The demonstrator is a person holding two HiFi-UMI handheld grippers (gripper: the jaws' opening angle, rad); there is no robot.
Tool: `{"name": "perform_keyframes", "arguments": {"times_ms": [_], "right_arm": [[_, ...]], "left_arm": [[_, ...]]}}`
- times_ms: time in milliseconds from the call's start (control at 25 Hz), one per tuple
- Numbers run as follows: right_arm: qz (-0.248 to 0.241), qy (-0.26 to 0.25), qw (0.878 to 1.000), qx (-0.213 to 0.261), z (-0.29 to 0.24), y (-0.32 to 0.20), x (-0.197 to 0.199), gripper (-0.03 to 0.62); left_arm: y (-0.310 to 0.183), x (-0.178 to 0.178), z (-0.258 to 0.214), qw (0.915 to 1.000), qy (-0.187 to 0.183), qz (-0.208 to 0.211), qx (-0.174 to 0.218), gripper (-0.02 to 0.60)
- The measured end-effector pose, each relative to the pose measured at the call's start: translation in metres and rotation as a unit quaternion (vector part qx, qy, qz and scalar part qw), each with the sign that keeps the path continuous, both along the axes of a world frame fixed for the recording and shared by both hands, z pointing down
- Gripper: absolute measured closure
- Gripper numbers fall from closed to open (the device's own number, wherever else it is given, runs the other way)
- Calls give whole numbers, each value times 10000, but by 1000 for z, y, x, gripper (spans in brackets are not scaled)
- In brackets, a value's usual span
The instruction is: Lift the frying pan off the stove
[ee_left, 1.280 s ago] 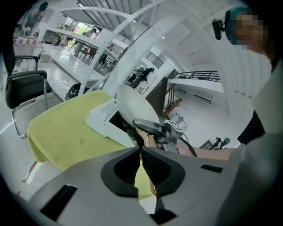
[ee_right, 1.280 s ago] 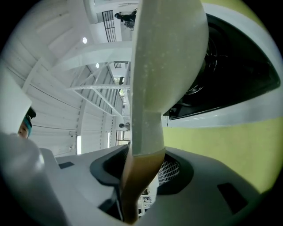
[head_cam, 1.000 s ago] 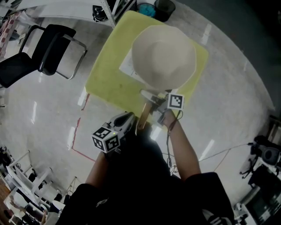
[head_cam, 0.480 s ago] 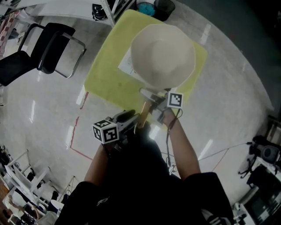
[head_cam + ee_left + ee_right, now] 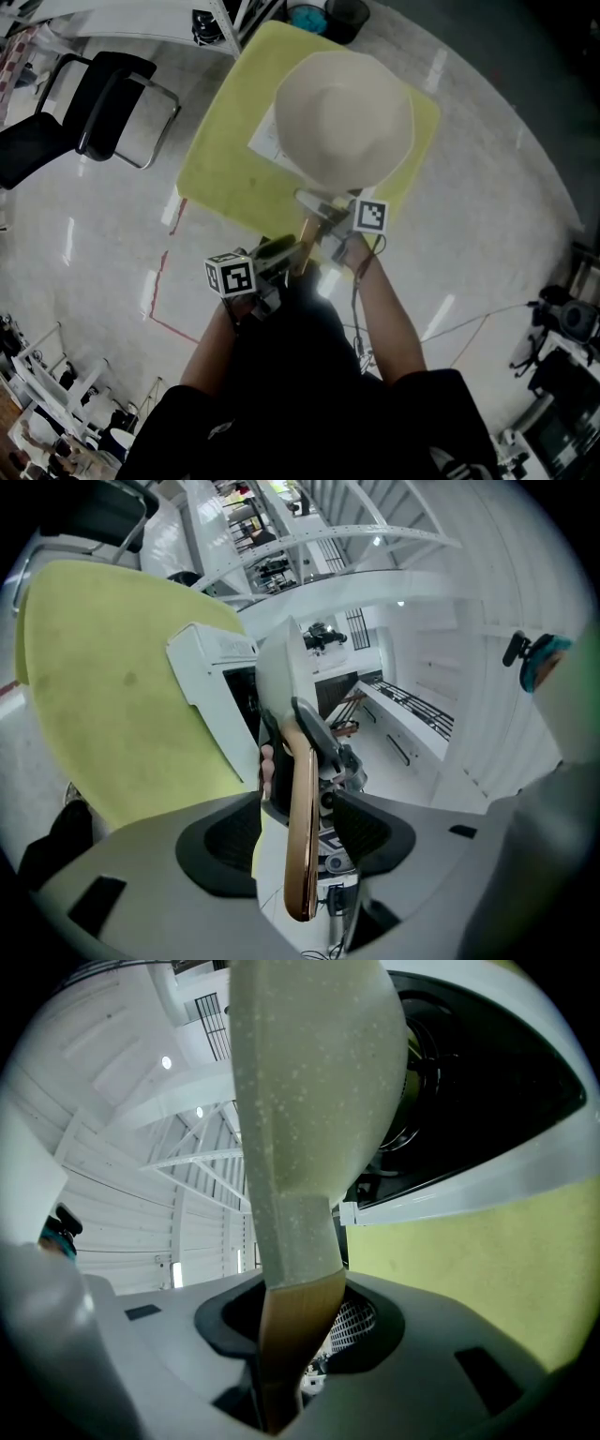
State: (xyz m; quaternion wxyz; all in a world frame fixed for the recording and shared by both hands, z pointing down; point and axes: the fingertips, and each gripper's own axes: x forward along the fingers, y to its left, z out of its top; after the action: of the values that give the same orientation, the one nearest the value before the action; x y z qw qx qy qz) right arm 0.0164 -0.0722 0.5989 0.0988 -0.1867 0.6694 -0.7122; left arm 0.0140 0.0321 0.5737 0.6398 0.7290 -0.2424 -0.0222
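Note:
The cream frying pan [image 5: 342,117] hangs tilted over the white stove [image 5: 265,141] on the yellow table [image 5: 220,159]. Its wooden handle [image 5: 305,246] points back toward me. My right gripper [image 5: 319,220] is shut on the handle [image 5: 295,1335] just below the pan's cream neck [image 5: 309,1063], with the stove's black top [image 5: 487,1082] beyond. My left gripper [image 5: 281,251] sits at the handle's free end. Its jaws have just been opening, and the handle [image 5: 300,836] runs between the pads [image 5: 230,832] with gaps on both sides.
A black chair [image 5: 112,103] stands left of the table. A teal bin [image 5: 309,17] and a black bin [image 5: 347,14] sit behind it. Red tape [image 5: 159,291] marks the floor at left, and a cable [image 5: 469,328] trails right.
My left gripper moved right toward the handle's end and rolled, its marker cube turning to face up. The pan and right gripper barely shifted.

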Motion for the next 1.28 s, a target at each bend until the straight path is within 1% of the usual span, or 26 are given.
{"name": "perform_keyframes", "arguments": {"times_ms": [120, 280, 440, 520, 560, 600, 640, 720, 880, 960, 1080, 1120, 1280], "right_arm": [[16, 28, 10000, 23, 0, 0, 1, 442], [12, 38, 10000, 23, 0, -2, -1, 439], [-80, 80, 9998, 159, -2, -2, -1, 436], [-158, 144, 9996, 190, -1, 0, -2, 434], [-187, 152, 9995, 183, -1, 1, -3, 434], [-205, 143, 9995, 187, -2, 1, -3, 434], [-216, 131, 9994, 222, -3, 1, -3, 434], [-228, 160, 9991, 309, -3, 0, -2, 434], [-197, 163, 9988, 417, -5, -1, -2, 431], [-160, 154, 9989, 423, -6, -2, -2, 430], [-150, 148, 9989, 414, -6, -3, -2, 427], [-155, 143, 9989, 410, -6, -2, -3, 425], [-141, 180, 9990, 374, -6, -2, -1, 424]], "left_arm": [[8, 8, 7, 9997, 186, 25, -159, 314], [19, 20, 12, 9984, 412, 249, -281, 316], [28, 30, 17, 9959, 451, 722, -293, 318], [31, 33, 16, 9929, 535, 1027, -265, 340], [32, 35, 14, 9909, 589, 1187, -217, 374], [32, 37, 11, 9890, 605, 1341, -140, 431], [32, 38, 9, 9874, 568, 1475, -50, 446], [32, 40, 9, 9852, 464, 1652, 57, 446], [31, 42, 6, 9848, 505, 1655, 121, 446], [29, 43, 5, 9865, 572, 1527, 142, 446], [26, 45, 2, 9884, 830, 1275, 9, 457], [26, 45, 2, 9886, 864, 1237, -5, 457], [26, 45, 0, 9891, 692, 1299, 103, 457]]}}
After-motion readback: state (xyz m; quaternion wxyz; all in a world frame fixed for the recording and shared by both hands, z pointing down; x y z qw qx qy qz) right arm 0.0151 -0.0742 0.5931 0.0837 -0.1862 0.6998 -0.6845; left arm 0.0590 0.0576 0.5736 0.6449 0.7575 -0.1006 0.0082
